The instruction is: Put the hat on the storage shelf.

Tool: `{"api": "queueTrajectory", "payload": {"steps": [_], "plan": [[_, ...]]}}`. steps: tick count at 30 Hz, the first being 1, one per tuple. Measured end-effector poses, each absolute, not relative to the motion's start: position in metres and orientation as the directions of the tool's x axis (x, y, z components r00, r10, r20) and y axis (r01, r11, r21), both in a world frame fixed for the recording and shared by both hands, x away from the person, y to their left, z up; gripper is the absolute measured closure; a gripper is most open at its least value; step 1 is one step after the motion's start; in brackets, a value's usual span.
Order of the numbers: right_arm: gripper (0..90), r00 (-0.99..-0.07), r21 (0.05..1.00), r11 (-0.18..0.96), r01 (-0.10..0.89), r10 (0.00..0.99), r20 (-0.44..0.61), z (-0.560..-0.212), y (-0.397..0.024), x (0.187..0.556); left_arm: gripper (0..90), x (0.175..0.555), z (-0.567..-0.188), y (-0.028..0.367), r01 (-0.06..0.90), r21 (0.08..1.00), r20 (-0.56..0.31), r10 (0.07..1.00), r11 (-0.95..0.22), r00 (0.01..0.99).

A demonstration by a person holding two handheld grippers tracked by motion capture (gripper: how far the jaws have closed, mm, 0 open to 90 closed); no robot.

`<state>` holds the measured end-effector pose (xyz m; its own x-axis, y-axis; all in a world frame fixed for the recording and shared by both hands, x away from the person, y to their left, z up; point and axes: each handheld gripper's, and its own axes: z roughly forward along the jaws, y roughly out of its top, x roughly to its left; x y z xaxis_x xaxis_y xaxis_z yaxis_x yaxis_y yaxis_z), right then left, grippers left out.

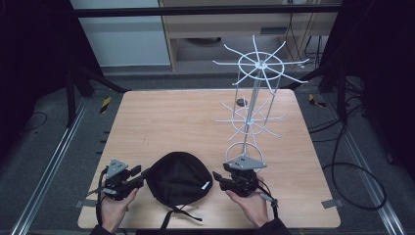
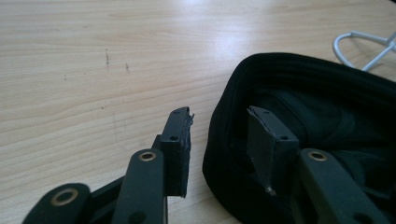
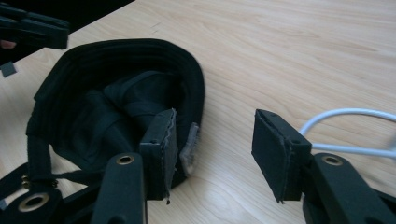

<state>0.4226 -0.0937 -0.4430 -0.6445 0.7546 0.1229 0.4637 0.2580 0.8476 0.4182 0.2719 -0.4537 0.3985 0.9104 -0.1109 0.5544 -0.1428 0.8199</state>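
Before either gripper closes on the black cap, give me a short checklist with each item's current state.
1. Black fabric cap lies upside down on the wooden table, opening up: ok.
2. Left gripper straddles the cap's rim, one jaw outside, one inside: ok.
3. Left pads pressing the rim: not ok, a gap shows.
4. Right gripper straddles the rim: not ok; one jaw is at the rim by the grey label, the other over bare table.
5. White wire rack stands upright, apart from the cap: ok.
6. Cap's strap free of snags: cannot tell.
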Motion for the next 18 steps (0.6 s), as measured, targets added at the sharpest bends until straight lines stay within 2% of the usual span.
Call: {"api": "queueTrajectory", "payload": {"steps": [11, 18], "plan": [[53.5, -0.653, 0.803, 0.295, 0.517, 0.743, 0.148, -0.456, -0.07, 0.433, 64.4, 0.43, -0.468, 0.265, 0.621, 0.759, -0.086, 0.915, -0.196, 0.394], [55.2, -0.657, 0.77, 0.325, 0.549, 0.737, 0.158, -0.467, -0.064, 0.435, 75.0, 0.43, -0.471, 0.262, 0.649, 0.733, -0.082, 0.919, -0.206, 0.385]]}}
